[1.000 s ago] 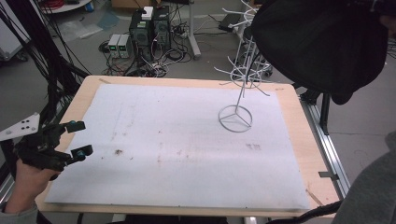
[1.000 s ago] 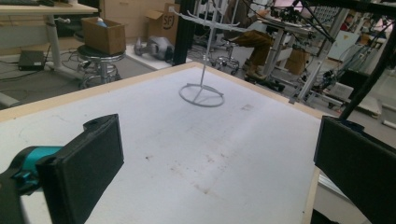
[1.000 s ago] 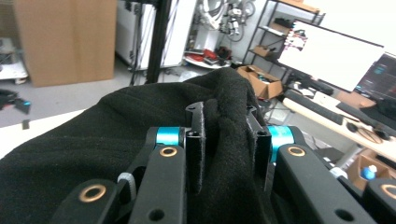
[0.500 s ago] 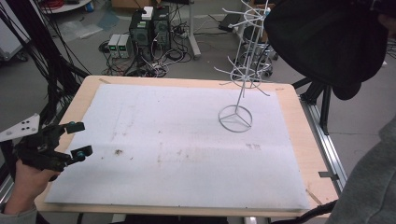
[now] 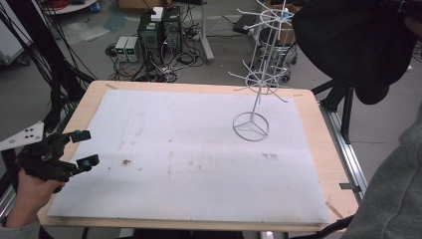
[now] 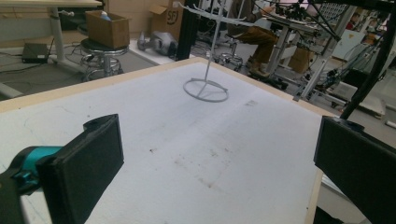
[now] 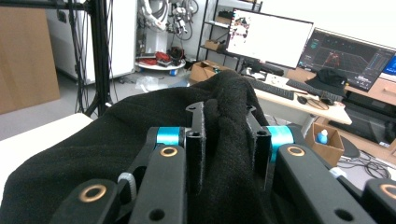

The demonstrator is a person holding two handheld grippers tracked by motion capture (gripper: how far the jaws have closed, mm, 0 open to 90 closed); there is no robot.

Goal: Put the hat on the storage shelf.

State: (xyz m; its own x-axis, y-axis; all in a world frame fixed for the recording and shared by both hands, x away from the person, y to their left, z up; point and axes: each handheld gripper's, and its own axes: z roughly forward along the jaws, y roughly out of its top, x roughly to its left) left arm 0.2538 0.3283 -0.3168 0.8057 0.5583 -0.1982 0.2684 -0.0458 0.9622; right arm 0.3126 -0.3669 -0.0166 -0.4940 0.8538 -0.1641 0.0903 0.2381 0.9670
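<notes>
High view: wooden table (image 5: pixel 321 149) covered by a white mat (image 5: pixel 189 159), faint dark smudges near its middle. White wire rack (image 5: pixel 259 79) stands upright on its ring base at the mat's far right area. Left gripper (image 5: pixel 82 148) held by a hand (image 5: pixel 27 196) at the mat's left edge, jaws wide apart, nothing between them, grey plate on top. Black cloth (image 5: pixel 353 45) hangs in the air at upper right, above the table's far right corner, well apart from the left gripper, just beside the rack's top. Left gripper view: both black jaws spread wide over the mat (image 6: pixel 187 154), empty; wire rack (image 6: pixel 208 79) ahead near the far edge, stools and boxes on the floor beyond. Right gripper view: right gripper (image 7: pixel 229 140) jaws narrow, clamped on a bunched fold of the black cloth (image 7: pixel 116 135), which drapes down around the jaws; monitors (image 7: pixel 275 37) on a desk behind.
</notes>
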